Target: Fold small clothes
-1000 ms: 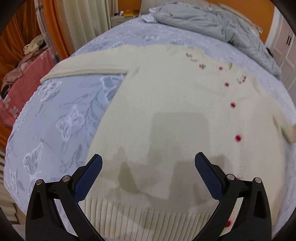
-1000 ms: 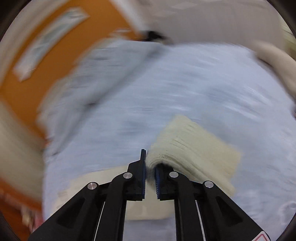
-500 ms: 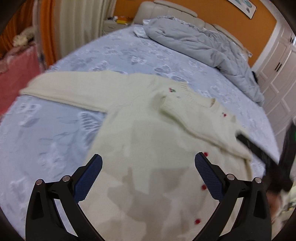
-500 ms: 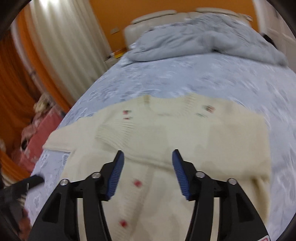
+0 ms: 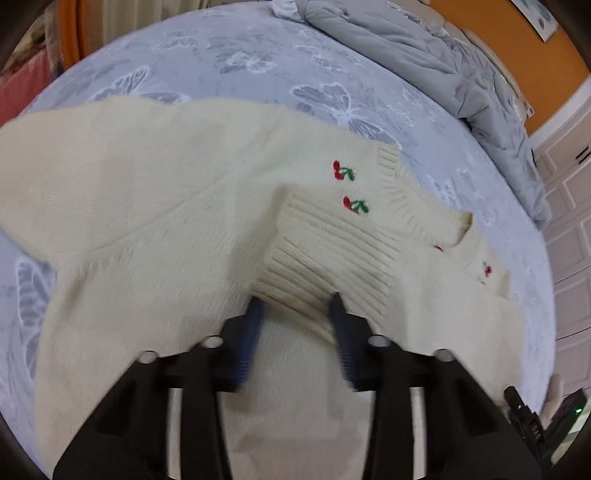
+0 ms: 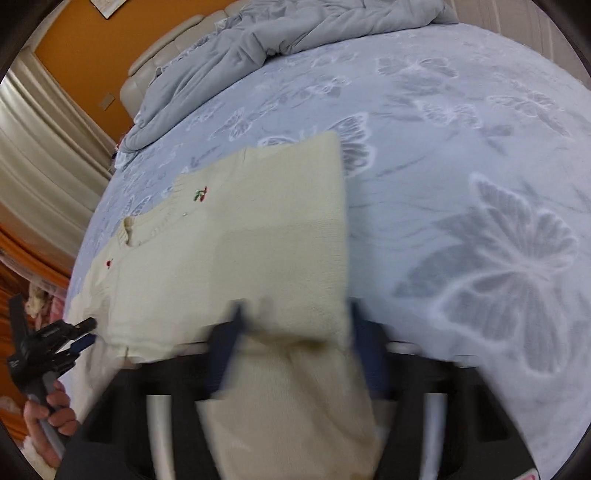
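Cardigan (image 5: pixel 155 206) | hem cut off | both tongs' tips blurred, part-hidden

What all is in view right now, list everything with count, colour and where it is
cardigan: one, cream with red buttons and cherry stitching, spread on the bed, one sleeve folded across the chest.
bedsheet: one, pale blue with butterfly print, under the cardigan.
duvet: one, grey, bunched at the head of the bed.
headboard: one, beige, behind the duvet.
curtain: one, cream, left in the right wrist view.
left gripper: one, black with blue pads, jaws apart at the folded sleeve's cuff.
right gripper: one, black with blue pads, blurred, jaws apart over the cardigan's edge.
left hand: one, bare, holding the left gripper's handle.
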Demonstrator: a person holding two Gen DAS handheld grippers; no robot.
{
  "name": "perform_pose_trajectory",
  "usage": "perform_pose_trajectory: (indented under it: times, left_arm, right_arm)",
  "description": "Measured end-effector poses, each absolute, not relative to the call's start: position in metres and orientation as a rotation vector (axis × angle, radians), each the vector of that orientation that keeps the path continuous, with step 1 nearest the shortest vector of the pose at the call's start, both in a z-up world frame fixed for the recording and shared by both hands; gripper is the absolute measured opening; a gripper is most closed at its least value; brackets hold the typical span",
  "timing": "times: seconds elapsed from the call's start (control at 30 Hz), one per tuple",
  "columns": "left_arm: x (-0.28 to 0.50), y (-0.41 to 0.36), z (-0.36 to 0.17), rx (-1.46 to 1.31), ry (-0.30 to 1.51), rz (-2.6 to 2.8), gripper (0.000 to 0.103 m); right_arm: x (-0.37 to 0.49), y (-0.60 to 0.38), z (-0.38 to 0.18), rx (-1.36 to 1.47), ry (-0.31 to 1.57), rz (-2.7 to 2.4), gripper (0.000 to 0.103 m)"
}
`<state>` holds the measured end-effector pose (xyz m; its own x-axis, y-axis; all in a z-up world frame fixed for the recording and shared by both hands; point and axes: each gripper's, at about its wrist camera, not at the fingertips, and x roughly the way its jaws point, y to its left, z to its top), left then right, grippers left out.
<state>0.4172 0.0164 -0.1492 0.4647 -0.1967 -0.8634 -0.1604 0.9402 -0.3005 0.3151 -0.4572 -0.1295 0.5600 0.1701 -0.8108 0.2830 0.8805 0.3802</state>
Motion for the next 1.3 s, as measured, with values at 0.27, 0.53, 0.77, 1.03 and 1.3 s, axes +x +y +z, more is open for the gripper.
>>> perform_pose_trajectory:
  times: [0.27,0.53,0.77,1.03,1.3]
  left_arm:
    - [0.415,0.029,-0.154,-0.336,1.05,-0.042,0.021]
    - [0.364,0.145,-0.111,-0.359,0.868,0.108,0.087]
    - [0.351,0.347,-0.125,-0.582,0.866,0.489,0.091]
    - [0.357,0.434,-0.155,-0.779,0.853,0.64,0.06]
    - [0.393,0.387,-0.09,-0.622,0.799,0.49,0.009]
  right_arm:
    - [0.295,-0.454,-0.134,0.476,0.92,-0.128,0.033]
    - [0.224,-0.363,-0.092,0.283,0.855,-0.023,0.058]
    - [0.179,-0.298,-0.136,0.101,0.896,0.038,0.076]
    - [0.177,-0.293,-0.143,0.083,0.904,0.044,0.086]
    - [0.188,-0.294,-0.142,0.092,0.904,0.049,0.089]
